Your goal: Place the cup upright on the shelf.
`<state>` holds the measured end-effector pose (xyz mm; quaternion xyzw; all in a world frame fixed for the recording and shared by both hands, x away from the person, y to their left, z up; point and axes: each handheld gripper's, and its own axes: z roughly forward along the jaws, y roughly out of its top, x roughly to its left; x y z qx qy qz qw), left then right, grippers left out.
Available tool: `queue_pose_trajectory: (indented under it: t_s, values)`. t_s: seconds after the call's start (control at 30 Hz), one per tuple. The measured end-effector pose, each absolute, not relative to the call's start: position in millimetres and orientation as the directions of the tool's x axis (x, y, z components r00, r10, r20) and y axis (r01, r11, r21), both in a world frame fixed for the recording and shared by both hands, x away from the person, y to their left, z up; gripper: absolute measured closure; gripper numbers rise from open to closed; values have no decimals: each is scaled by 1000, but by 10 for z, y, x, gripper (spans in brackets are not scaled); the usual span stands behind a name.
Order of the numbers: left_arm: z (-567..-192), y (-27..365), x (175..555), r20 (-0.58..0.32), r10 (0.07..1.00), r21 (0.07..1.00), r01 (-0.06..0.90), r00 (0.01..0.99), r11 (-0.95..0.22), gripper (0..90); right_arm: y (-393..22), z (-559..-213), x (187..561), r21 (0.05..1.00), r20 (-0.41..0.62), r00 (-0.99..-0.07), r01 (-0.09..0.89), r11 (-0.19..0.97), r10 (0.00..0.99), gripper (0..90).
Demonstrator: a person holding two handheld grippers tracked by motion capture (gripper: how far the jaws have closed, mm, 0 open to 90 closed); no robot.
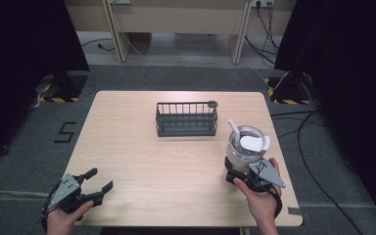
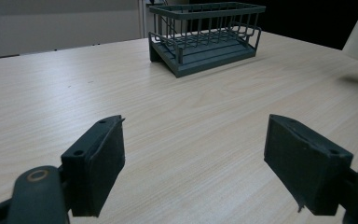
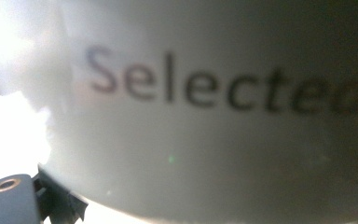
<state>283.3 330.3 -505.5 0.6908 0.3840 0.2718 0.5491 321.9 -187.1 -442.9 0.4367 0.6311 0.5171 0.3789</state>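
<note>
**Right tool on the tumbler; left tool spread and empty**

1. Right tool (image 1: 242, 172): it sits against the lower body of the white tumbler (image 1: 245, 149), at the near right part of the table (image 1: 142, 161). The high view shows the tool body pressed to the tumbler's near side, with the person's right hand (image 1: 263, 193) behind it. The jaw tips are hidden by the tumbler, so a clamped grip appears likely but cannot be confirmed.

2. Left tool (image 1: 99, 182): its 2 jaws stand wide apart and hold nothing. It rests low at the near left corner of the table, held by the left hand (image 1: 63, 218). In the left gripper view, the left tool (image 2: 193, 163) has bare table surface between its 2 pads, which touch no object.

3. View differences: the right gripper view shows the tumbler wall (image 3: 205, 107) at very close range, with blurred dark lettering reading "Selected". The left gripper view shows the dark wire rack (image 2: 205, 35) from the side, open at the top, with the tumbler's edge at the far right.

4. Orientation: the tumbler stands upright, long axis vertical, clear lid and white straw (image 1: 234, 129) on top; the straw leans to the far left. The wire rack (image 1: 186, 119) stands behind it, well apart, near the table centre, long axis running left to right.
</note>
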Motion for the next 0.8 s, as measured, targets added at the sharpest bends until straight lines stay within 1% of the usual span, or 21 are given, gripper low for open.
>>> queue_pose_trajectory:
  t_s: [0.37,0.8]
  values:
    - [-5058,3307,2834,-55,829,968,235,557,-93,195,-1776,-4339,3342,987,-21,-350,144,76,937,105]
    - [-5058,3305,2833,-61,827,968,235,559,-87,195,-1689,-4269,3500,988,-10,-350,140,63,937,105]
